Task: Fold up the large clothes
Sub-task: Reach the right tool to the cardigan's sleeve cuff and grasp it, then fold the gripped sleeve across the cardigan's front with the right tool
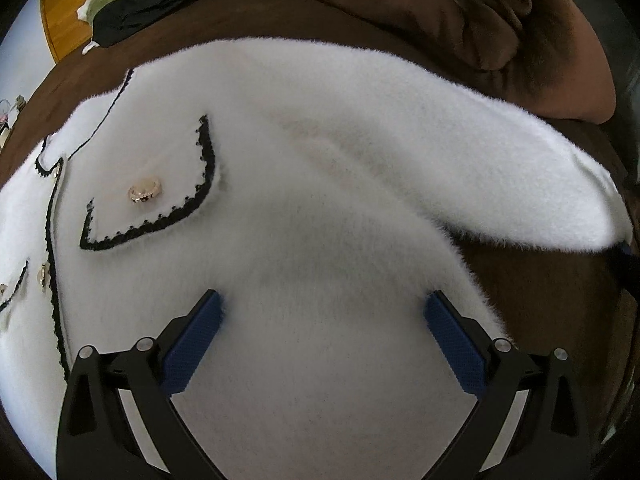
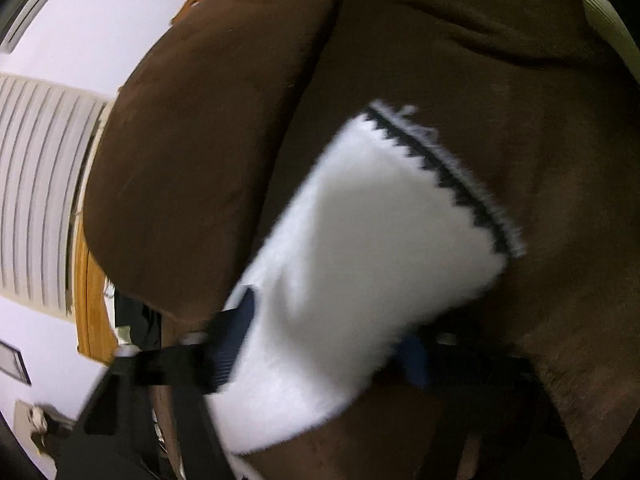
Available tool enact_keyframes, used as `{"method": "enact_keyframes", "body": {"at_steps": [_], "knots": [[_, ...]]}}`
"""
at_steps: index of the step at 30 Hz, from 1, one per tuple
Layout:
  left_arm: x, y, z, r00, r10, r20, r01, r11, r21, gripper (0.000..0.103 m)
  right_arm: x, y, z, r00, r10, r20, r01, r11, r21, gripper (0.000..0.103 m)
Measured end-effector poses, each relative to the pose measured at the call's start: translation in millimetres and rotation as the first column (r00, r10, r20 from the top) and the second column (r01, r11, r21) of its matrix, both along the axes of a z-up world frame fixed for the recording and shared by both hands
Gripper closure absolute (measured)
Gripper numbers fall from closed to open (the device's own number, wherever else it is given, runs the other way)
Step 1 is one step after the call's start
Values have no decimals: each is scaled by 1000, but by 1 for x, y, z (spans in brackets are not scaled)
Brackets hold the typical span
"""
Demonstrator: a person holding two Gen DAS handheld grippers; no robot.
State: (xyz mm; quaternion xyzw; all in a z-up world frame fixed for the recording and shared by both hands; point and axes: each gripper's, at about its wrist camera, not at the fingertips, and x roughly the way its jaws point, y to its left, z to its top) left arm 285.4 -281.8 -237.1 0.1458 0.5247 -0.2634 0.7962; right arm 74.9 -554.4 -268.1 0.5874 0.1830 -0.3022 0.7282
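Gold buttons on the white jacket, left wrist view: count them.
4 in view. One on the pocket flap; two along the black-trimmed front edge; one at the far left rim, partly cut off. More may be hidden.

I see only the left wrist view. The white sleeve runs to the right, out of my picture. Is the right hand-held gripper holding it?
Observer: Yes. The right hand-held gripper is closed on the sleeve, a little below the cuff.
Operator: What does the cuff look like?
Observer: It has a black zigzag trim and is blurred by motion.
Operator: What lies behind the sleeve?
Observer: A brown cushion and, further left, a white slatted panel.
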Motion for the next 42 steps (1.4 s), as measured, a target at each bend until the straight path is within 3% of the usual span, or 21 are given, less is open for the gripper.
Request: {"method": "enact_keyframes", "body": {"at_steps": [2,3,7,11,13,17,19,24,28,33,36,37,40,42], "knots": [[-1,0,2,1000,2,-17,-2,1000,10,5,4,-2,1,1000,4,-5,-4,1000,9,87],[7,-1,0,1000,3,-25,-3,1000,16,5,6,-2,5,1000,6,9,-6,1000,10,88],[6,-6,2,998,6,-55,-3,999,41,5,14,4,40,998,59,-17,-60,991,-118,90],[13,-9,4,995,28,-91,-24,999,43,5,23,20,101,992,104,-75,-122,944,-308,91],[13,-12,2,996,15,-85,-10,998,61,5,34,20,117,986,112,-124,-150,919,-365,91],[11,-16,3,996,14,-86,-10,998,57,5,39,0,112,989,88,-118,-121,942,-314,91],[10,-18,4,996,13,-83,-9,998,56,5,40,3,116,988,90,-126,-127,934,-333,91],[21,-19,6,993,12,-116,-7,999,49,6,44,26,141,980,139,-140,-185,896,-403,91],[38,0,23,984,46,-174,-51,999,-20,6,57,60,184,968,212,-132,-250,836,-489,91],[53,39,74,985,119,-121,-126,991,-49,6,102,125,244,908,383,-169,-405,702,-585,91],[60,79,105,980,182,-74,-186,981,-46,6,132,170,271,850,496,-177,-489,619,-615,91],[62,89,113,977,203,-59,-206,978,-40,6,145,192,280,819,542,-189,-526,577,-624,91],[63,137,133,962,273,-14,-273,962,-8,6,175,237,288,742,640,-199,-599,501,-624,91],[63,179,138,946,322,18,-323,946,23,6,199,277,288,669,710,-219,-658,429,-619,91]]}}
